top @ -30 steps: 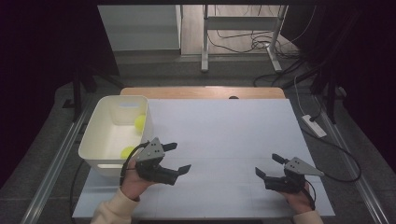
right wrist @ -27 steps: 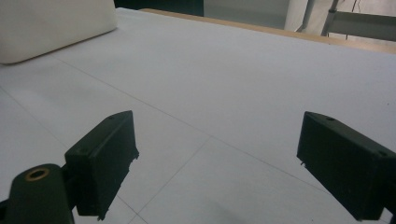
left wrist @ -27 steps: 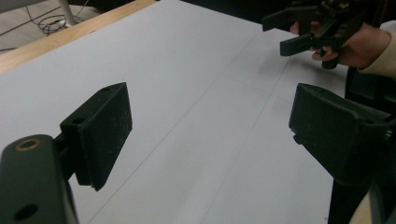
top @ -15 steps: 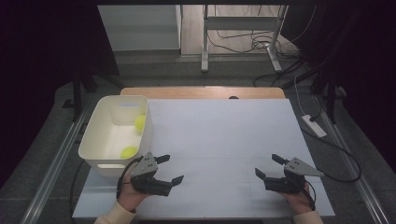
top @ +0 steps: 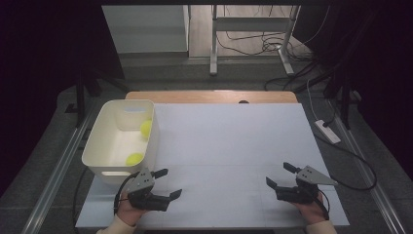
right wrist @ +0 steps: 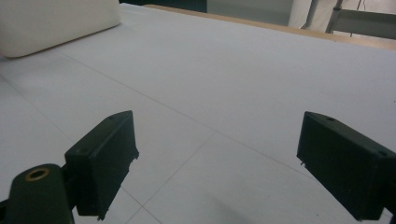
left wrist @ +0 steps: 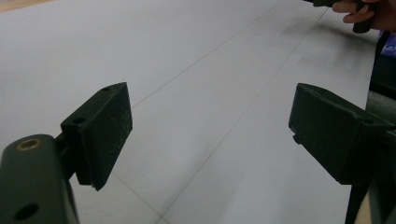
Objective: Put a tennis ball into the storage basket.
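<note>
Two yellow balls (top: 140, 143) lie inside the white bin (top: 95, 146) at the bench's (top: 229, 146) left edge, one toward its far end, one nearer. Nothing else sits on the white surface, so the sorting looks finished. The left gripper (top: 165, 183) near the front-left corner and the right gripper (top: 281, 175) near the front-right corner both hold empty jaws wide apart; likely only a rest or reset is called for next.

Counter (top: 229, 146) top: matt white sheet, smooth, faint thin seam lines; bare wood strip along the far edge. Bin (top: 104, 141) at left: off-white plastic, smooth, slight sheen. Two balls (top: 146, 128) inside: yellow-green, matt, fuzzy-looking. Left gripper (top: 168, 183) and right gripper (top: 280, 175): black matt plastic fingers (left wrist: 100, 130), scuffed and dusty, brass-coloured metal insert near the base. Grey matt top plates. Floor (top: 44, 146): dark, rough-grained.
</note>
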The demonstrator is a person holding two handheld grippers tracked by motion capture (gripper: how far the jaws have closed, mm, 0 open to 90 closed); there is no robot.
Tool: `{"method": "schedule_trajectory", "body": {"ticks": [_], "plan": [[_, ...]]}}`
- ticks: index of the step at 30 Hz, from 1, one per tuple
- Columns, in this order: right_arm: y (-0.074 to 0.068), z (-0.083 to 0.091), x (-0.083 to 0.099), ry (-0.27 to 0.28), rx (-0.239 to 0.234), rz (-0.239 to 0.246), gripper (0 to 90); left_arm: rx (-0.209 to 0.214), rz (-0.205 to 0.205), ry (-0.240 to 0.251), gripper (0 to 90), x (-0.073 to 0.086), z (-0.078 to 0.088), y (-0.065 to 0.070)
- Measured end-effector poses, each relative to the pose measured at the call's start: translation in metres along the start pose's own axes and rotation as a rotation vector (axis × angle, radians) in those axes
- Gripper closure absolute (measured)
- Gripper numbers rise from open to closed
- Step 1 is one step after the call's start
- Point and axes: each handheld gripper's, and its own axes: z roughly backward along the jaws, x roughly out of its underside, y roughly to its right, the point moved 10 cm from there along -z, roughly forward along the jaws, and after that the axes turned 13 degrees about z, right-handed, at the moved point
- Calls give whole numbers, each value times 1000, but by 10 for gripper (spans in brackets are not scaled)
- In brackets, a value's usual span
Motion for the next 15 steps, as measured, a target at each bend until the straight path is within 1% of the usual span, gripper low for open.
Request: {"method": "schedule_trajectory", "body": {"ticks": [1,3,5,6,7,9,15], "plan": [[0,0,0,0,0,0,121,-3,2,1,146,2,1,-1],[-1,0,1,-5,-12,6,121,-4,8,5,145,6,2,-2],[-3,0,2,-9,-26,10,121,-15,14,3,145,11,3,-5],[-4,0,3,-9,-30,12,121,-20,20,4,145,11,3,-7],[-5,-1,3,-6,-37,13,121,-20,20,4,145,11,3,-7],[-5,-1,3,-11,-43,15,121,-17,35,13,145,11,4,-10],[-9,-2,4,-14,-59,18,121,-17,30,10,145,11,2,-11]]}}
